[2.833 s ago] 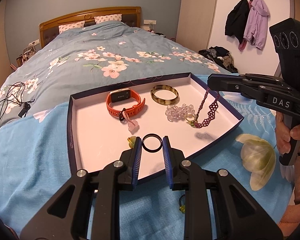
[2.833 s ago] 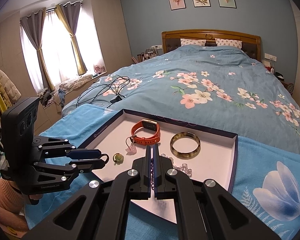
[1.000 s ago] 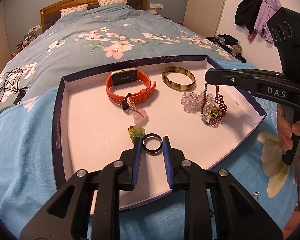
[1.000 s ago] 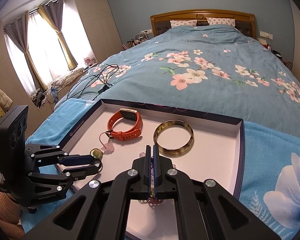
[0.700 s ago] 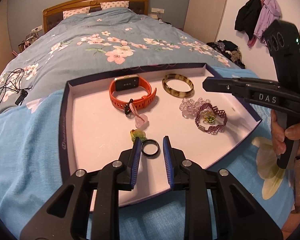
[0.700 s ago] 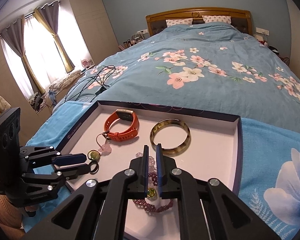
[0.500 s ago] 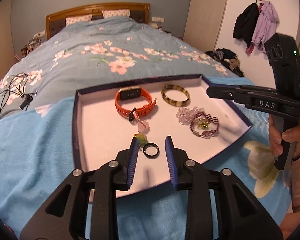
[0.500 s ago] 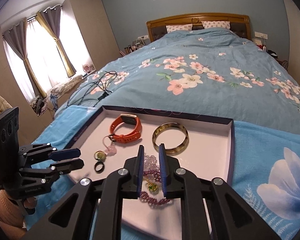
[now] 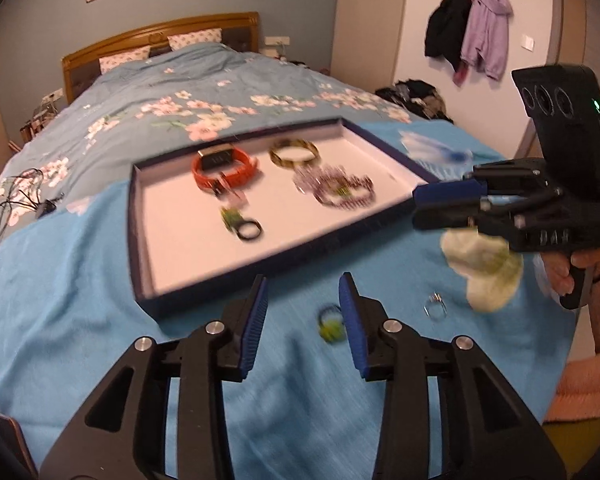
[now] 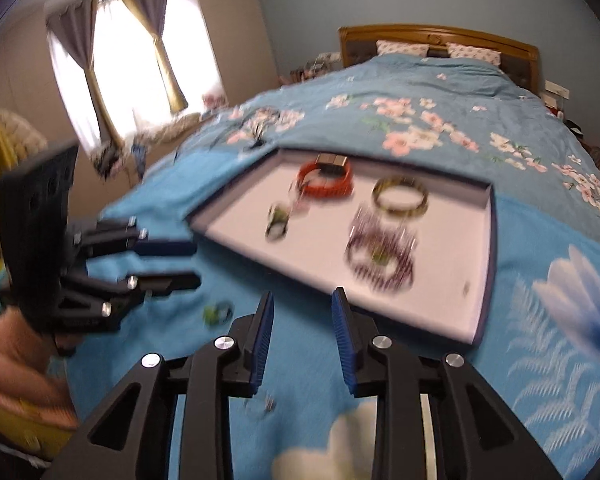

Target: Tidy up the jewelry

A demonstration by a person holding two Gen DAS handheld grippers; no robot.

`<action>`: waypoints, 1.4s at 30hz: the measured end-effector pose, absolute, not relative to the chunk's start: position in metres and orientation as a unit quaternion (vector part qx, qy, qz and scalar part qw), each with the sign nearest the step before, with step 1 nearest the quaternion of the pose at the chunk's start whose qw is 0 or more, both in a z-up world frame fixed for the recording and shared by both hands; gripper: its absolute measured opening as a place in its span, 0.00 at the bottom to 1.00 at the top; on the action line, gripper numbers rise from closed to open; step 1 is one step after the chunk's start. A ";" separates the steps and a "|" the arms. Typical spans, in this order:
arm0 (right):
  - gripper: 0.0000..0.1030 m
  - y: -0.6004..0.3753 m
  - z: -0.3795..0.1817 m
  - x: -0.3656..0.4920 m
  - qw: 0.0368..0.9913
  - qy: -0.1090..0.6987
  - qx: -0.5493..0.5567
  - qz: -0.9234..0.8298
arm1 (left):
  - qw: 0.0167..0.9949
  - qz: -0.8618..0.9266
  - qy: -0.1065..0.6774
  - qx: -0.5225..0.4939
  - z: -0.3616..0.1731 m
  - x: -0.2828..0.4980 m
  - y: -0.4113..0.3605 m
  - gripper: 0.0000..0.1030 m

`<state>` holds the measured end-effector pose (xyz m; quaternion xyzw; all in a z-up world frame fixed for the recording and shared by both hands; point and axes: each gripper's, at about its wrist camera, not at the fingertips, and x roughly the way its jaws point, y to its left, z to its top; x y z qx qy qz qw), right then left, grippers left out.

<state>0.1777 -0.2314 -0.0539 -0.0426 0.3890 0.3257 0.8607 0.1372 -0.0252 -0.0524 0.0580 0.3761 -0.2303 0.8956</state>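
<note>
**Both grippers empty, jewelry split btwn tray and blanket**

Tray [image 9: 140,240] is a shallow dark-blue-walled box w/ pale pink floor, lying on the bright blue blanket [image 9: 60,320] at the foot of the bed; inside it: orange watch [image 9: 225,166] at the back, mottled bangle [image 9: 294,153] just right of it, purple beaded piece [image 9: 342,192] w/ clear beads touching its rear, and a black ring [image 9: 249,230] w/ a small green charm [image 9: 230,216] touching it nearer the middle; both views smeared by motion, so fine detail is lost.

Outside the tray, on the blanket near its front wall: a blurred green-and-dark ring [image 9: 331,324] and, well to its right, a silver ring [image 9: 435,308].

Left gripper [image 9: 302,312] hangs over the blanket in front of the tray, fingers wide apart, nothing btwn them; green ring sits just inside its right finger in that view. Right gripper [image 10: 302,336] likewise spread and empty, over blanket short of the tray's front wall; the silver ring is a blur below its left finger.

Open room: tray's front half mostly bare floor; plain blanket to the tray's left; flowered duvet [image 10: 440,112] beyond.
</note>
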 end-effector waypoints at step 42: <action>0.04 -0.228 -0.082 0.138 0.857 0.414 -0.062 0.299 | 0.871 -0.230 0.430 0.055 -0.082 0.141 -0.042 0.16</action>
